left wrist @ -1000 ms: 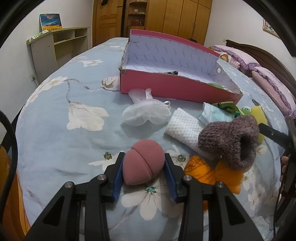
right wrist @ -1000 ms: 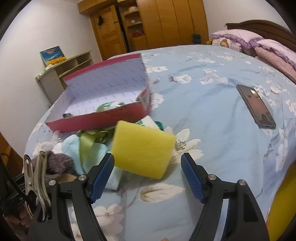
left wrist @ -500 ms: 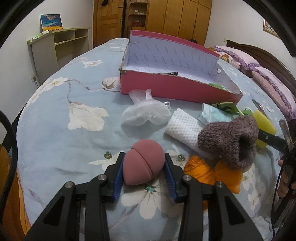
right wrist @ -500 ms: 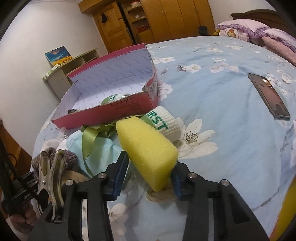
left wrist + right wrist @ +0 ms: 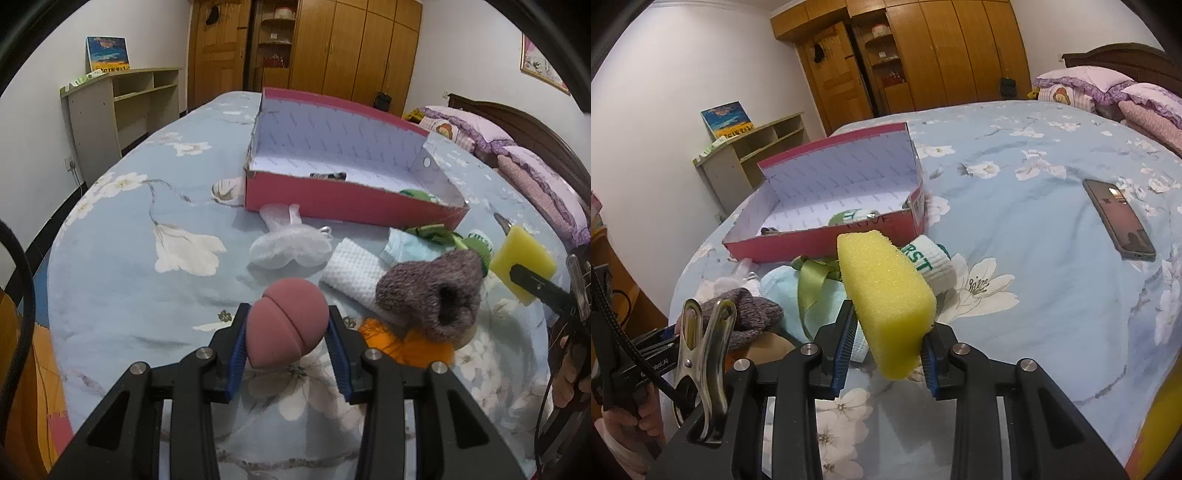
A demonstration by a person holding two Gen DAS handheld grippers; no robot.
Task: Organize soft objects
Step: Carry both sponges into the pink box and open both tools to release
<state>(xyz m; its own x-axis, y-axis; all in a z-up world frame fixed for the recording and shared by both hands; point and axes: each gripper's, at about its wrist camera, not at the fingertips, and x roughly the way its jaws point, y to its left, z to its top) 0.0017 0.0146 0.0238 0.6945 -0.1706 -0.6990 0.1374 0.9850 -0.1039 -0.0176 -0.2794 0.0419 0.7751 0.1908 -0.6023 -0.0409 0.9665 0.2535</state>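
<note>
Left wrist view: left tool is clamping the pink makeup sponge across its middle, near centre, just off the bed; light, squashy, wants a gentle squeeze. Right wrist view: right tool, jaws just closing, is pinching the yellow foam block at its near end, tilted, in front of the pink box; it is compressing, so a deeper bite would hold steadier.

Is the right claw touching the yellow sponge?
Touching. The right wrist view shows both blue pads pressed against the sponge, which is lifted off the bed.

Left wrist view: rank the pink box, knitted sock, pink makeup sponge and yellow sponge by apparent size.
1. pink box
2. knitted sock and pink makeup sponge: alike, and the sponge sits nearest the camera, so unranked
3. yellow sponge, partly hidden
</note>
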